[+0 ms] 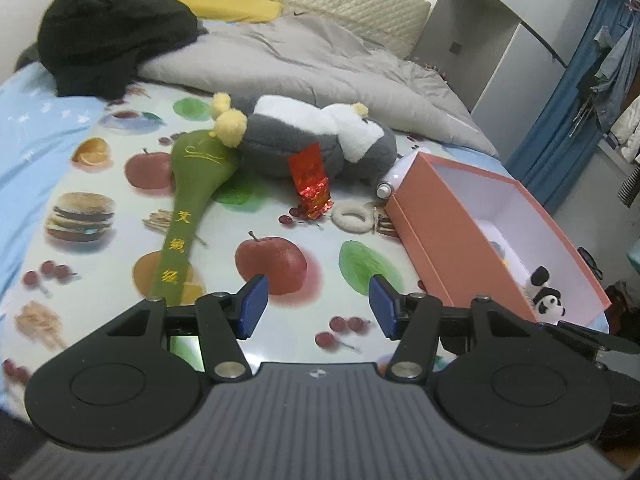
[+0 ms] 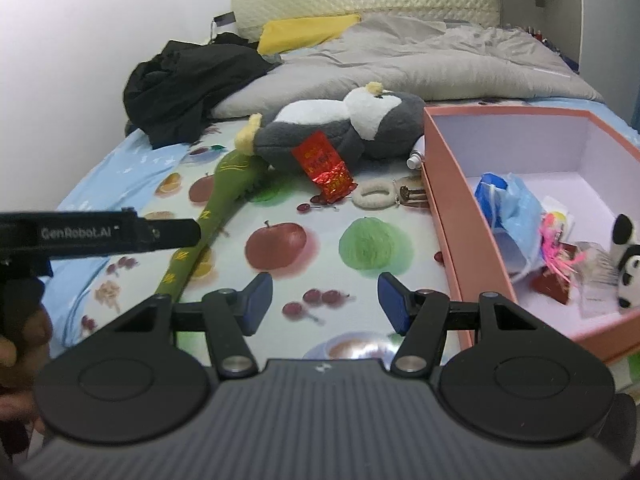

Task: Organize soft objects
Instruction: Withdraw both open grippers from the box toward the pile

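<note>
Blue-padded grippers (image 1: 318, 306) (image 2: 324, 302), fuzzy grey plush (image 1: 316, 140)

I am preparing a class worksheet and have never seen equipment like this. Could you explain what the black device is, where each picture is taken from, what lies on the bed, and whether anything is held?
A person holds two hand-held grippers, each carrying a fisheye camera looking along its fingers. One picture is from the left gripper, one from the right gripper. Both are open and hold nothing. On the fruit-print sheet lie a grey-and-white plush toy, a green padded stick, a red foil packet and a white fluffy ring. The pink box holds a panda plush and a blue bag.
</note>
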Available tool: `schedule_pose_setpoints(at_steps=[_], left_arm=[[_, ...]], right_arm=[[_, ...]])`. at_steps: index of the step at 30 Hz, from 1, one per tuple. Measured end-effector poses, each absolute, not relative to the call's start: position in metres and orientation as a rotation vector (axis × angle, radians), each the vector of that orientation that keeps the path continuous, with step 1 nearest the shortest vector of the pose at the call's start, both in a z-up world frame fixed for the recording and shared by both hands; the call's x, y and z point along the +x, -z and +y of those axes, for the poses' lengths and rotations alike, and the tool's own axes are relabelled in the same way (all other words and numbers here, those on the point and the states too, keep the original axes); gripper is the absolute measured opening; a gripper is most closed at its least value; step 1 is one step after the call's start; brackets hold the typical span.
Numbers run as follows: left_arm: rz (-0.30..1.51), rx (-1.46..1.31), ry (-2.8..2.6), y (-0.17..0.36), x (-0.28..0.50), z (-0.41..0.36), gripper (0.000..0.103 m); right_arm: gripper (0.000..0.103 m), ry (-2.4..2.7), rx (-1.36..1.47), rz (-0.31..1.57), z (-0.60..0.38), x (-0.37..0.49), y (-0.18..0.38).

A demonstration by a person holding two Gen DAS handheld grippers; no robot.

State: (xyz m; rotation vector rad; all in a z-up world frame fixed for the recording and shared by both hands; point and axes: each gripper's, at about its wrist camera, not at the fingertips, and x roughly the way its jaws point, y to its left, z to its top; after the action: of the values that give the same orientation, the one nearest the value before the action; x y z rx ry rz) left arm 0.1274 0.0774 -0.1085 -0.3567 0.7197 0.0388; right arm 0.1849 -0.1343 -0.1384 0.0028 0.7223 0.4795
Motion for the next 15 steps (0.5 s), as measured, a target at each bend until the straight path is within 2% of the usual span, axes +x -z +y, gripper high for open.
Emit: schedule_pose_setpoints(at_steps=[15], left_arm=[[0.761,-0.476,0.008,0.198,0.253,0.117,0.062]], right_arm=[[0.056,-0.479,-0.054,0.736,-0.092,0.286,0.199]])
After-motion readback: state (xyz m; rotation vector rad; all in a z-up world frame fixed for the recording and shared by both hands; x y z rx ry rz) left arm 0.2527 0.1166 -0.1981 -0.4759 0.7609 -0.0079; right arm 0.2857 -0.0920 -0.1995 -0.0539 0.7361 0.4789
